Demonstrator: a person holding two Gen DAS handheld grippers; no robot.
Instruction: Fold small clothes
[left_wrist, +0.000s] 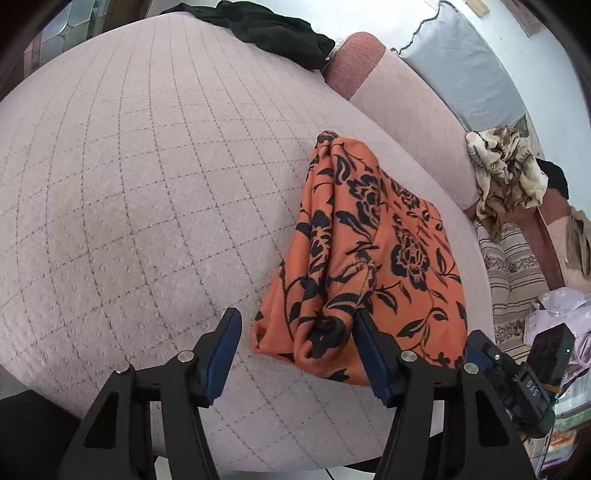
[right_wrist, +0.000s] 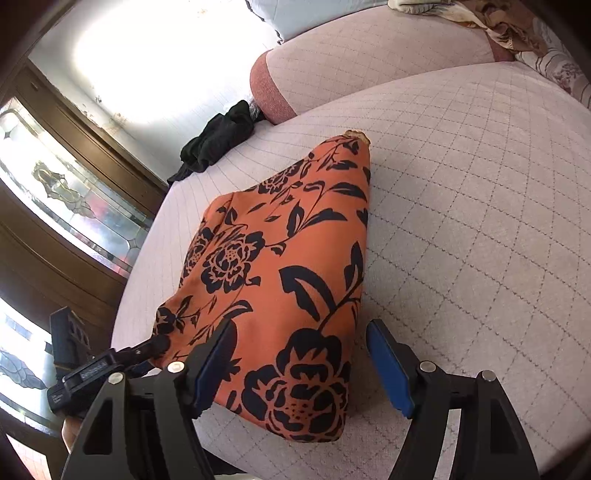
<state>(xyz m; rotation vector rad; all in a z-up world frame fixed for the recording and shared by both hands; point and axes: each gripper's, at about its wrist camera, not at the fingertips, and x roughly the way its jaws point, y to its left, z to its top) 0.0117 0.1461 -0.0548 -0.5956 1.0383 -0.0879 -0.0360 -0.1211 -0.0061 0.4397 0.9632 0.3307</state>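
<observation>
Working from the near edge of the bed (left_wrist: 129, 184), you have the orange floral garment (right_wrist: 280, 258) running lengthwise away from both spread, empty grippers, the right gripper (right_wrist: 301, 363) seemingly straddling its hem, the left gripper (left_wrist: 295, 354) just beside its left corner.

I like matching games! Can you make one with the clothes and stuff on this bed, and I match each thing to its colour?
Things:
1. flowery garment
2. crumpled garment at the far edge
3. bed cover
4. gripper pads

Colours:
A. pale pink with a grid
B. blue
C. orange with black flowers
D. black

Pairs: 1-C, 2-D, 3-A, 4-B
</observation>
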